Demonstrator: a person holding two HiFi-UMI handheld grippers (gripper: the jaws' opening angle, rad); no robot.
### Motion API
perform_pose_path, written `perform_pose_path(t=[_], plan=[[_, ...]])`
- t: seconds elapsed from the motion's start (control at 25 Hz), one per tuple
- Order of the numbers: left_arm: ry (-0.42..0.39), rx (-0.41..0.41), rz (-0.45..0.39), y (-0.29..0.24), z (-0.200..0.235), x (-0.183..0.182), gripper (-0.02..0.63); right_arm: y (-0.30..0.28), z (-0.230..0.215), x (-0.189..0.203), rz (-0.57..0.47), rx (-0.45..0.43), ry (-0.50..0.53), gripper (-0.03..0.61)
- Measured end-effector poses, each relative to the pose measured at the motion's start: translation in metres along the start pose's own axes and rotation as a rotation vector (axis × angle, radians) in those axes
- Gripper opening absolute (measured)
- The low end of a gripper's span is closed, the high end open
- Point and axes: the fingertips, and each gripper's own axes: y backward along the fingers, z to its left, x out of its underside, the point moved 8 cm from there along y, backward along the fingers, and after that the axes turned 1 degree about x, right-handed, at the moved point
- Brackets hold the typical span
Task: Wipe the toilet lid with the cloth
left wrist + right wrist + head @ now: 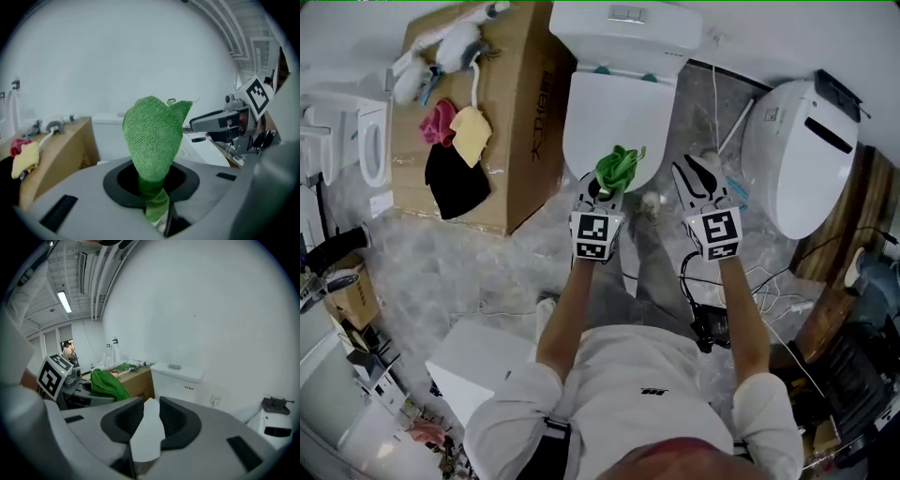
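The white toilet (614, 112) stands ahead of me with its lid (605, 127) down. A green cloth (619, 167) hangs bunched over the lid's front edge, with my left gripper (602, 190) shut on it. In the left gripper view the cloth (154, 136) rises from between the jaws of the left gripper (155, 199) and hides the lid. My right gripper (699, 180) hovers to the right of the bowl, off the toilet. In the right gripper view the right gripper (149, 425) has its jaws together in a pale tip, and the cistern (178, 376) shows ahead.
A cardboard box (511, 103) left of the toilet carries pink (438, 122), yellow (472, 133) and black (455, 180) cloths and brushes. A second white toilet (802, 159) lies at the right. Cables (769, 292) trail on the floor, and a white box (478, 361) sits near my left.
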Motion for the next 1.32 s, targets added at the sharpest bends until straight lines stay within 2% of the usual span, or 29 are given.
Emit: perform_pose_path(t=[0.28, 0.48, 0.64, 0.92, 1.32], plan=[[-0.073, 0.01, -0.108, 0.056, -0.016, -0.083, 0.087, 0.063, 0.018, -0.065, -0.075, 0.024, 0.011, 0.112], [-0.153, 0.034, -0.154, 0.09, -0.034, -0.125, 0.087, 0.096, 0.036, -0.105, -0.125, 0.043, 0.051, 0.113], [-0.198, 0.023, -0.201, 0.113, -0.038, -0.154, 0.087, 0.116, 0.045, -0.134, -0.19, 0.048, 0.06, 0.113], [-0.221, 0.003, -0.256, 0.135, -0.044, -0.178, 0.087, 0.136, 0.051, -0.147, -0.236, 0.027, 0.062, 0.114], [-0.217, -0.016, -0.29, 0.158, -0.056, -0.187, 0.087, 0.149, 0.058, -0.16, -0.281, 0.01, 0.068, 0.115]])
